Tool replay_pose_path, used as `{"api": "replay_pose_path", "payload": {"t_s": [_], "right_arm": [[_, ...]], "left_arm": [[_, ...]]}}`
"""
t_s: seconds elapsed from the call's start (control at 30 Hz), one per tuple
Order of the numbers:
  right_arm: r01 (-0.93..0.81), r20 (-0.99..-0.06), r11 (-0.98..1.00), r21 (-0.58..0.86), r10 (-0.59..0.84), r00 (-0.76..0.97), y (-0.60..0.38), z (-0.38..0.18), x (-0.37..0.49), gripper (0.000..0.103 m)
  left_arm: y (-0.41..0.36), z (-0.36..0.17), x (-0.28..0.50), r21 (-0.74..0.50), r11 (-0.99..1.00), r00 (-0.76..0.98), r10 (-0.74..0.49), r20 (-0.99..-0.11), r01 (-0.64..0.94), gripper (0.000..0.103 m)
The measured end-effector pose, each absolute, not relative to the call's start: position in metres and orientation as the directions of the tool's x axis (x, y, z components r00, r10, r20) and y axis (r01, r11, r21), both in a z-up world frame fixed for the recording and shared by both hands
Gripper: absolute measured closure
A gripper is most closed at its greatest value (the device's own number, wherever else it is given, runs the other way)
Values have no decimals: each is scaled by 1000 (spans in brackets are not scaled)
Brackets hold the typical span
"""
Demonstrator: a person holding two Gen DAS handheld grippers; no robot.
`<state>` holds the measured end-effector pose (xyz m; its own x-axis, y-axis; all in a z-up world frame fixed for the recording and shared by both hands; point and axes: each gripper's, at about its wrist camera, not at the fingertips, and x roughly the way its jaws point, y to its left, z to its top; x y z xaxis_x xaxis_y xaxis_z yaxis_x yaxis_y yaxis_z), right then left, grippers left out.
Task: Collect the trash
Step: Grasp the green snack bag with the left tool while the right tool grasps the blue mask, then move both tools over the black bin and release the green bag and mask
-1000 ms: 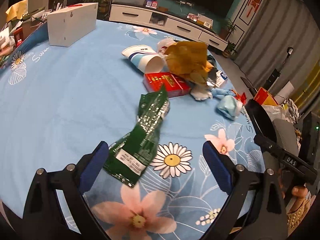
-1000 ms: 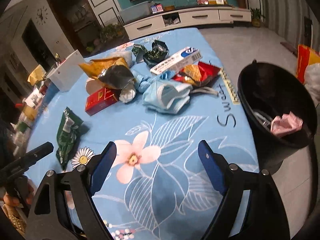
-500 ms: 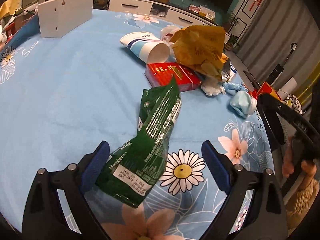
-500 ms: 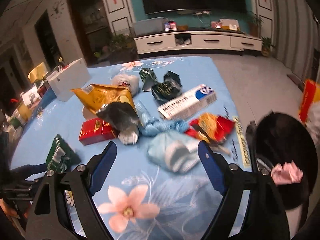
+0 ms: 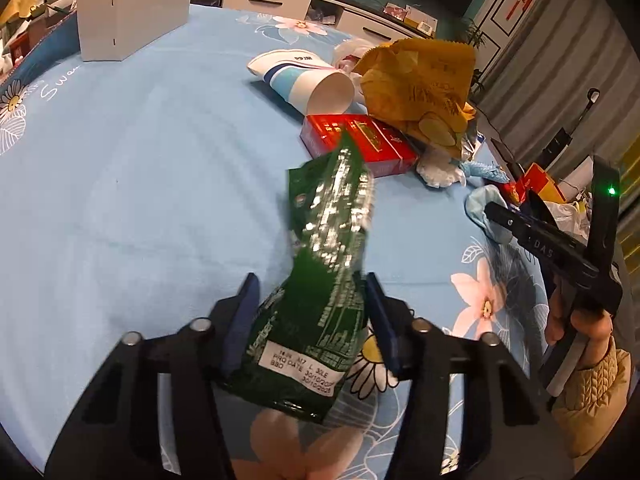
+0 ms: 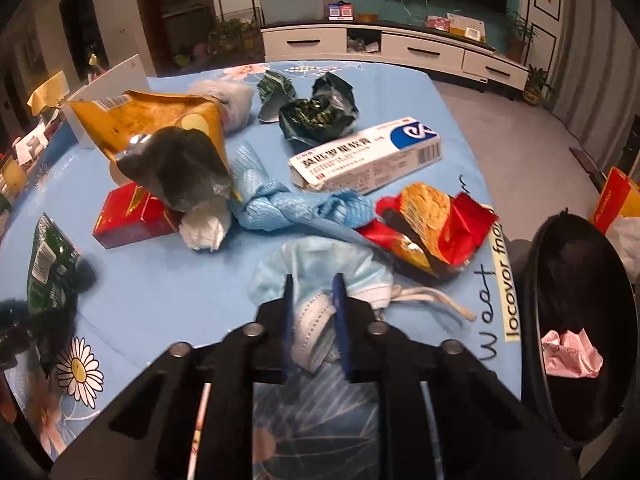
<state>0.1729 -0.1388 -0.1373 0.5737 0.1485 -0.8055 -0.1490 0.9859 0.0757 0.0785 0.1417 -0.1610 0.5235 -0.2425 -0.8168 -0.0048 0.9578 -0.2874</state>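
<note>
My left gripper is shut on a green foil wrapper, which stands tilted up off the blue flowered tablecloth. The wrapper also shows at the left of the right wrist view. My right gripper is shut on a light blue face mask near the table's front edge. A black trash bin stands right of the table with pink crumpled paper inside.
Trash lies in a pile: a red box, a yellow chip bag, a blue cloth, a white medicine box, a red snack wrapper, dark crumpled wrappers, a paper cup. A white box stands far left.
Both grippers have closed: the left on the green wrapper, lifting its end, the right on the face mask after moving forward to it.
</note>
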Motion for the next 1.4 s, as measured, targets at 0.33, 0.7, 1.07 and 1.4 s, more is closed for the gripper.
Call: {"api": "replay_pose_path", "payload": {"t_s": [0.33,0.7,1.07,1.4], "right_arm": [[-160,-766,968,191,249,592,-142,-116,132,94],[-249,-716,929,274,370,592,-129,-82,80,94],[-174,-652,935,309,341,677,-174,-64,64,94],[-2,-592,939,344,218,776,-254,-58,57,94]], "left_arm": [[140,-144,68,-341,940,551,-294,-781,18,70],[117,-105,50,-335,937,583,-326,-744,97,70],[79,-91,43,-316,933,550,-358,-754,174,70],[20,-71,59,-270,915,537,-395,-745,299,70]]}}
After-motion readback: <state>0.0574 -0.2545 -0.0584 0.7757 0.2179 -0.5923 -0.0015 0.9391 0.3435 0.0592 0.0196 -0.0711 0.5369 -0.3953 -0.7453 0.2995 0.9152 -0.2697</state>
